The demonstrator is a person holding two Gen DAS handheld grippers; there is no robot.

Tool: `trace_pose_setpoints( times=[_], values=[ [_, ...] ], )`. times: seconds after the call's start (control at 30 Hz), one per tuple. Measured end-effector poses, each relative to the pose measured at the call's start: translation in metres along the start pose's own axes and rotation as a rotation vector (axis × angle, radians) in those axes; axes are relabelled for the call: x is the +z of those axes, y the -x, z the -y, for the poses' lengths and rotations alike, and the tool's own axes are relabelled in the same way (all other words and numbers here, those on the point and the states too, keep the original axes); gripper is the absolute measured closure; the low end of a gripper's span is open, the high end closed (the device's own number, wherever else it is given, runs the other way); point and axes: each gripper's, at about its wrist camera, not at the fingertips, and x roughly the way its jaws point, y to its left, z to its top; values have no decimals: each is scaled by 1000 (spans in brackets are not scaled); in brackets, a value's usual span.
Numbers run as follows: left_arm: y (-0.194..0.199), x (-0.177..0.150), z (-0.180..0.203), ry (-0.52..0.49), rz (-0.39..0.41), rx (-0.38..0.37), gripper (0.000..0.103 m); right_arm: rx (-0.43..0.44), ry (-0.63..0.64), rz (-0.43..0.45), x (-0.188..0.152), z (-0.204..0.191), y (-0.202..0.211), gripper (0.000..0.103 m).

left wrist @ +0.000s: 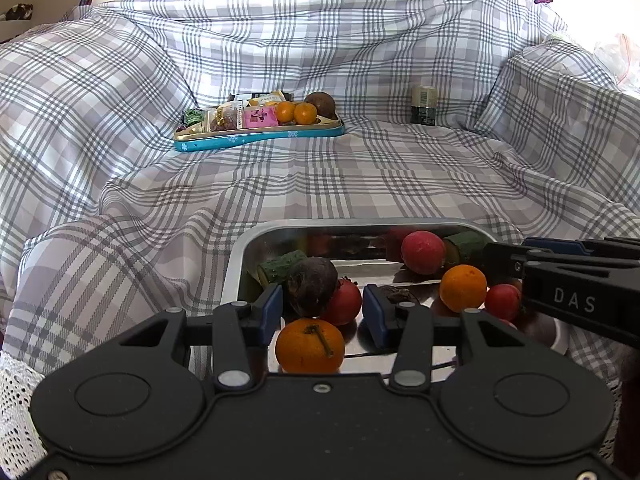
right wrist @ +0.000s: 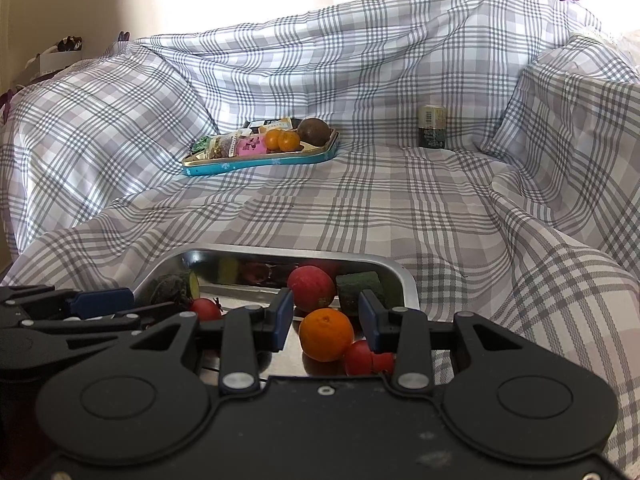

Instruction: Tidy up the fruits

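A steel tray (left wrist: 236,264) (right wrist: 404,276) in front holds oranges, red fruits, a dark round fruit (left wrist: 310,286) and green cucumber pieces (left wrist: 280,266). My left gripper (left wrist: 322,312) is open above the tray's left part. Below its gap lie an orange (left wrist: 310,346) and a red fruit (left wrist: 344,300); the blue pads touch neither. My right gripper (right wrist: 326,316) (left wrist: 486,256) hovers over the tray's right part, jaws apart. A second orange (right wrist: 326,334) (left wrist: 463,288) rests on the tray under its gap, clear of both pads.
At the back, a blue tin tray (left wrist: 260,136) (right wrist: 260,162) holds snack packets, two oranges (left wrist: 298,113) and a brown fruit (left wrist: 320,104). A small dark jar (left wrist: 424,105) (right wrist: 432,126) stands to its right. Plaid cloth (left wrist: 360,184) covers everything and rises in folds at the sides.
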Motion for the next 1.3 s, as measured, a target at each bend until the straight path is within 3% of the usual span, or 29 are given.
trace_pose_setpoints(
  times=[1.3],
  values=[
    [-1, 1, -3, 7, -11, 2, 50, -7, 6, -12, -1, 0, -1, 64]
  ],
)
